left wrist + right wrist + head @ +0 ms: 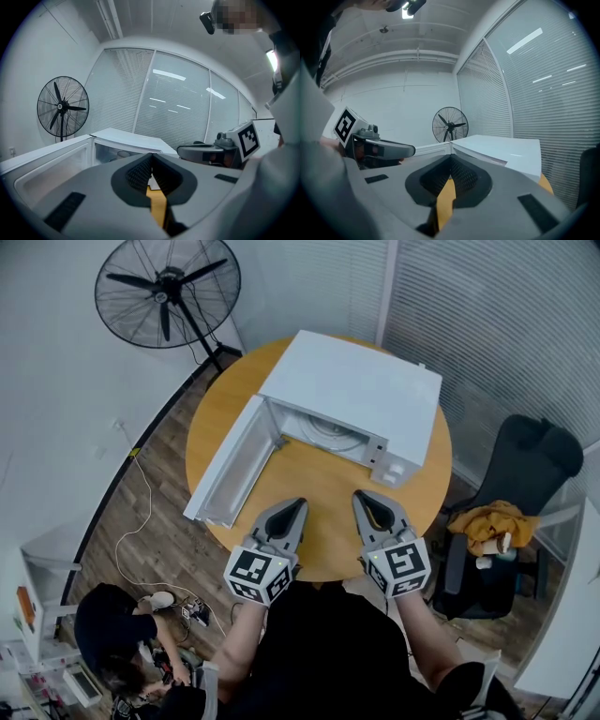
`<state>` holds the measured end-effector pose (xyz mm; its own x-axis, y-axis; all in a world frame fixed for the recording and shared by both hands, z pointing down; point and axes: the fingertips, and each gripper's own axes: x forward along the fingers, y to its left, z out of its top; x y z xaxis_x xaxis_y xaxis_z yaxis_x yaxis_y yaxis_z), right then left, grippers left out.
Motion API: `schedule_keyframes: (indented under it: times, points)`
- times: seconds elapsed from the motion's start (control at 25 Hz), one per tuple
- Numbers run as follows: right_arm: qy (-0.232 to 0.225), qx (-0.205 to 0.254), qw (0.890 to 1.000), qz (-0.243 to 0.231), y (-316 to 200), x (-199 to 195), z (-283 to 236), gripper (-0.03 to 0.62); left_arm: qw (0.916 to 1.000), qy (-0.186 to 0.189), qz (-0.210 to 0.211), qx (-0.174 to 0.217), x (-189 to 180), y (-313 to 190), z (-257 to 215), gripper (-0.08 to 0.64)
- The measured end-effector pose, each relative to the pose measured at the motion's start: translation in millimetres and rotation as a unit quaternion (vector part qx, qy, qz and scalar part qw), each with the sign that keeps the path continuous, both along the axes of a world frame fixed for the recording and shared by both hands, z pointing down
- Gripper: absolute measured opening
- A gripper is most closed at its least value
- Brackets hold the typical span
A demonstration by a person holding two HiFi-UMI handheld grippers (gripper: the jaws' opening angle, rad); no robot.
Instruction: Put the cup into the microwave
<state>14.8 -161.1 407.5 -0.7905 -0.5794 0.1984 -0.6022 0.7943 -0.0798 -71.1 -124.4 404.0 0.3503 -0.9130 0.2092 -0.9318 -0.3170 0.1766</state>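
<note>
A white microwave (361, 390) stands on the far half of the round wooden table (319, 484), its door (230, 465) swung wide open to the left. The glass turntable (328, 432) shows in the cavity. In the left gripper view a pale rounded shape (123, 153) sits inside the cavity; I cannot tell whether it is the cup. My left gripper (298, 505) and right gripper (361, 495) rest side by side near the table's front edge, pointing at the microwave. Both are shut with nothing between the pads (140, 171) (461, 176).
A black standing fan (169, 292) is at the far left. A black chair (525, 474) with a yellow cloth (492, 521) stands to the right. A person crouches on the wooden floor at the lower left (112, 624), beside a white cable (141, 521).
</note>
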Motion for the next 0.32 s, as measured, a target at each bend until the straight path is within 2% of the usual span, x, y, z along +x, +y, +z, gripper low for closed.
schedule_keyframes:
  times: [0.32]
  points:
    - [0.004,-0.001,1.0,-0.002,-2.1,-0.8,2.1,0.01,1.0,0.0,-0.003,-0.001,-1.5,-1.4,0.9,-0.005]
